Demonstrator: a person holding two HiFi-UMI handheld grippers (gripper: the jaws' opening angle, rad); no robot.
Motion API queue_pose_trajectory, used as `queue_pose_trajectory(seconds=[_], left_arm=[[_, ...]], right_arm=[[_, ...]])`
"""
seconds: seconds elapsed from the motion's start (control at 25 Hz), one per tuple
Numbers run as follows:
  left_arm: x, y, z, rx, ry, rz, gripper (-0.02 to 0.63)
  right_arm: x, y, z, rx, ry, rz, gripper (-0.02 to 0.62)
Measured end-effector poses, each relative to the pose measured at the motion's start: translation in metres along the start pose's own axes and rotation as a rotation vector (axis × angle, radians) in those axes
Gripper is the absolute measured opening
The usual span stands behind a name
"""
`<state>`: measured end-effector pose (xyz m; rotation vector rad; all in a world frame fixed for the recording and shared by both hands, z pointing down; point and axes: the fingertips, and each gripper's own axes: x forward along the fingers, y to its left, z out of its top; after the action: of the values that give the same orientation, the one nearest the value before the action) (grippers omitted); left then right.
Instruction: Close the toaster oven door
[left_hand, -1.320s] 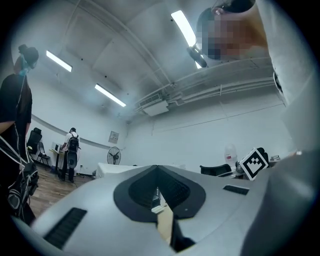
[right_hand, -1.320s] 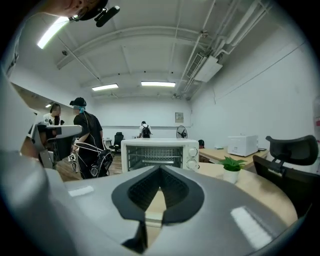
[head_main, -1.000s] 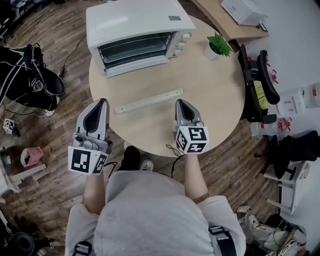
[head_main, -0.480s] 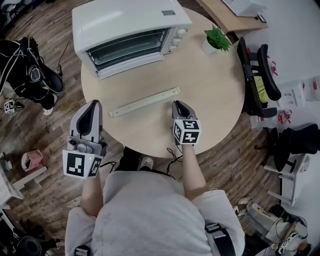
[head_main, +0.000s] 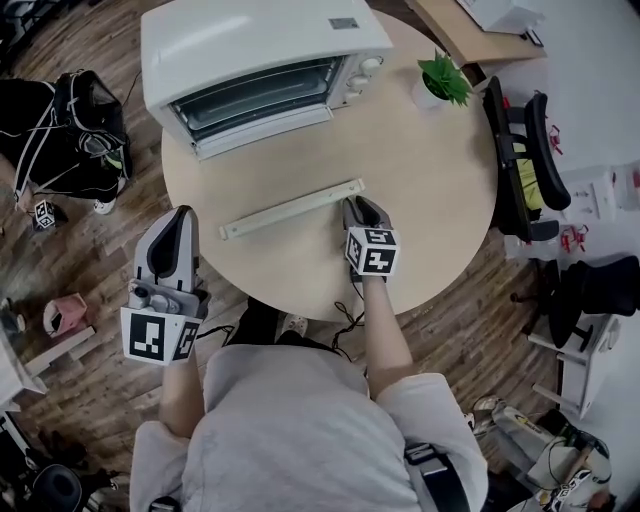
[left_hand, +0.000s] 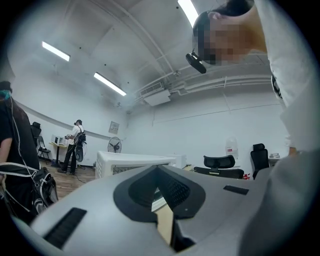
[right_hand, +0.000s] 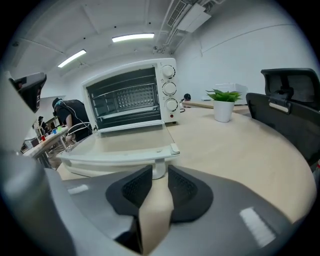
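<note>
The white toaster oven (head_main: 260, 50) stands at the far side of the round table (head_main: 420, 190). Its glass door (right_hand: 125, 140) lies open and flat, and the white handle bar (head_main: 292, 208) runs along the door's near edge. My right gripper (head_main: 355, 208) is low at the handle's right end. Its jaws have just been opening and stand open, with the handle's right post (right_hand: 156, 170) at their tips and no pad pressing on it. My left gripper (head_main: 178, 215) hangs off the table's left edge, shut and holding nothing. The left gripper view shows the oven (left_hand: 130, 162) ahead.
A small potted plant (head_main: 442, 80) stands on the table right of the oven. A black office chair (head_main: 520, 160) is close to the table's right side. Bags and cables (head_main: 70, 140) lie on the wooden floor to the left. Another person (left_hand: 75, 145) stands far off.
My right gripper came down and forward to the right end of the handle, and its jaws opened. The left gripper stayed beside the table's left edge.
</note>
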<state>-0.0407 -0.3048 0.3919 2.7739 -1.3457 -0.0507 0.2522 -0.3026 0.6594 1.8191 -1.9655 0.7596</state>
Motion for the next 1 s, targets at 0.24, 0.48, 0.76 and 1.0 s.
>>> queue_pose_trajectory(seconds=[0.24, 0.48, 0.76, 1.0], left_arm=[[-0.003, 0.007, -0.001, 0.009, 0.014, 0.023, 0.006], [-0.006, 0.011, 0.0, 0.019, 0.016, 0.035, 0.006], [-0.007, 0.008, 0.005, 0.019, 0.0, 0.027, 0.006], [-0.01, 0.002, 0.01, 0.016, -0.02, 0.017, 0.006]], right_arm=[[0.014, 0.0, 0.005, -0.001, -0.006, 0.009, 0.12], [0.017, 0.002, 0.006, -0.039, 0.003, -0.008, 0.087], [0.0, 0.005, 0.032, -0.044, -0.049, -0.011, 0.075], [-0.017, 0.011, 0.067, -0.057, -0.099, -0.017, 0.074]])
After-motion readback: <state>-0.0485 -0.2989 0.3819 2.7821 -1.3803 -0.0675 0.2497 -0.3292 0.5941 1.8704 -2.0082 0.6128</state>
